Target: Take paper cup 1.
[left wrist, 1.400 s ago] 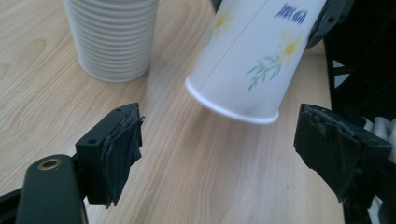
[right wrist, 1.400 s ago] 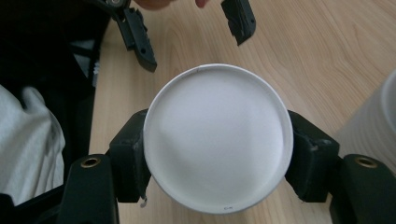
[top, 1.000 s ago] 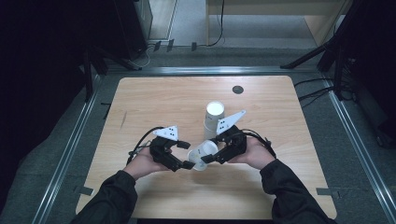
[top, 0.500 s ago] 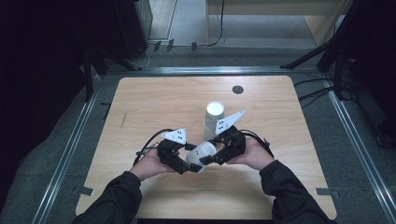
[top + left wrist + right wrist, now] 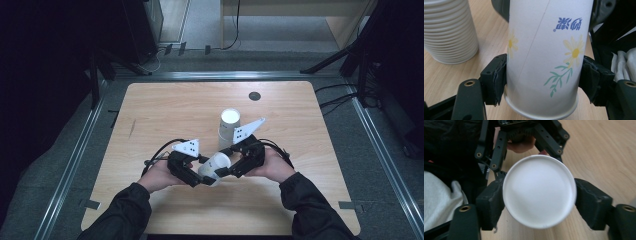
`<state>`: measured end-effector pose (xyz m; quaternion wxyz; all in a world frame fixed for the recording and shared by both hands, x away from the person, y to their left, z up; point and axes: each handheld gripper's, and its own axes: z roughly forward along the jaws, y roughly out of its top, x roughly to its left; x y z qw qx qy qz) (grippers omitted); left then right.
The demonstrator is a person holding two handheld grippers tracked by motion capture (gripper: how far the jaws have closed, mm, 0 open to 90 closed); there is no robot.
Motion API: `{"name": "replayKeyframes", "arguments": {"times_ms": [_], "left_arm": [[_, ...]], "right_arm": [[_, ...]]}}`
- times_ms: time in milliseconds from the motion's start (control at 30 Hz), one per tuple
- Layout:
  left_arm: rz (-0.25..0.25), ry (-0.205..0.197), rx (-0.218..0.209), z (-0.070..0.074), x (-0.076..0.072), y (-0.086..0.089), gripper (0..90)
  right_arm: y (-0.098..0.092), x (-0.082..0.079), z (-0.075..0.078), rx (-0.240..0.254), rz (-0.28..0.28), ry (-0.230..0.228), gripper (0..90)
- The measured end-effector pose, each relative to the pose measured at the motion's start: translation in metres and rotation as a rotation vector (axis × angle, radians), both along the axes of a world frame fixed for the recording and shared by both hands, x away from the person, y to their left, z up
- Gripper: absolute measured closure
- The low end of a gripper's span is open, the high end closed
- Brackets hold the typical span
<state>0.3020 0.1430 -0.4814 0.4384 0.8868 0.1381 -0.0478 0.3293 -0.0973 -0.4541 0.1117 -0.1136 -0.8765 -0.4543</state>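
Fingers (image 5: 496,80) of our left gripper (image 5: 202,178) clench the paper cup (image 5: 214,167) low above the counter (image 5: 300,115), while our right gripper (image 5: 224,172), just opening, flanks its base with contact unclear, the stack of cups (image 5: 229,129) cut off beyond.

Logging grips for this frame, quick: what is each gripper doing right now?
Left gripper: closed on the paper cup.
Right gripper: jaws just opening, the cup between them; grip cannot be told.

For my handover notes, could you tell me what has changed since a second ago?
The left gripper came in and its jaws have just been closing onto the cup; they now clamp it. The right gripper has just been opening, the cup between its jaws. The cup stack stayed put.
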Motion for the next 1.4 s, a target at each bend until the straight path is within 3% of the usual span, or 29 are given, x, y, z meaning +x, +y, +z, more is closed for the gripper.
{"name": "replayKeyframes", "arguments": {"times_ms": [167, 267, 300, 333, 367, 433, 467, 500, 533, 667, 733, 767, 933, 1400], "left_arm": [[0.032, -0.021, 0.048, 0.01, 0.002, 0.009, 29.1], [0.031, -0.04, 0.084, 0.022, 0.006, 0.013, 29.0], [0.021, -0.053, 0.113, 0.029, 0.01, 0.013, 29.0], [0.021, -0.053, 0.113, 0.029, 0.01, 0.013, 28.9], [0.005, -0.061, 0.149, 0.038, 0.015, 0.012, 28.9], [-0.002, -0.066, 0.168, 0.042, 0.017, 0.011, 28.9], [-0.015, -0.048, 0.18, 0.045, 0.018, 0.01, 28.7], [-0.023, -0.063, 0.204, 0.048, 0.02, 0.009, 28.8], [-0.027, -0.058, 0.255, 0.051, 0.022, 0.007, 28.7], [-0.045, -0.054, 0.277, 0.049, 0.022, 0.004, 28.7], [-0.059, -0.026, 0.32, 0.043, 0.023, 0.0, 28.7], [-0.068, -0.036, 0.369, 0.039, 0.021, -0.002, 28.7], [-0.081, -0.032, 0.415, 0.033, 0.02, -0.006, 28.5], [-0.126, -0.032, 0.48, 0.023, 0.015, -0.021, 28.4]], "right_arm": [[-0.012, -0.001, 0.001, -0.005, -0.039, -0.016, 24.6], [-0.019, -0.003, 0.001, -0.017, -0.071, -0.027, 24.9], [-0.02, -0.007, 0.001, -0.034, -0.089, -0.05, 25.5], [-0.02, -0.008, 0.001, -0.041, -0.089, -0.056, 25.5], [-0.02, -0.009, 0.0, -0.047, -0.093, -0.063, 25.5], [-0.02, -0.01, -0.002, -0.053, -0.091, -0.071, 25.5], [-0.02, -0.011, -0.003, -0.061, -0.093, -0.072, 25.5], [-0.019, -0.01, -0.006, -0.074, -0.09, -0.068, 25.9], [-0.019, -0.01, -0.008, -0.079, -0.094, -0.063, 26.5], [-0.018, -0.005, -0.014, -0.097, -0.097, -0.049, 27.0], [-0.017, -0.004, -0.015, -0.102, -0.094, -0.049, 27.0], [-0.015, -0.004, -0.017, -0.114, -0.092, -0.056, 26.9], [-0.012, -0.002, -0.021, -0.131, -0.081, -0.062, 26.3], [-0.006, -0.005, -0.022, -0.128, -0.059, -0.085, 22.8]]}}
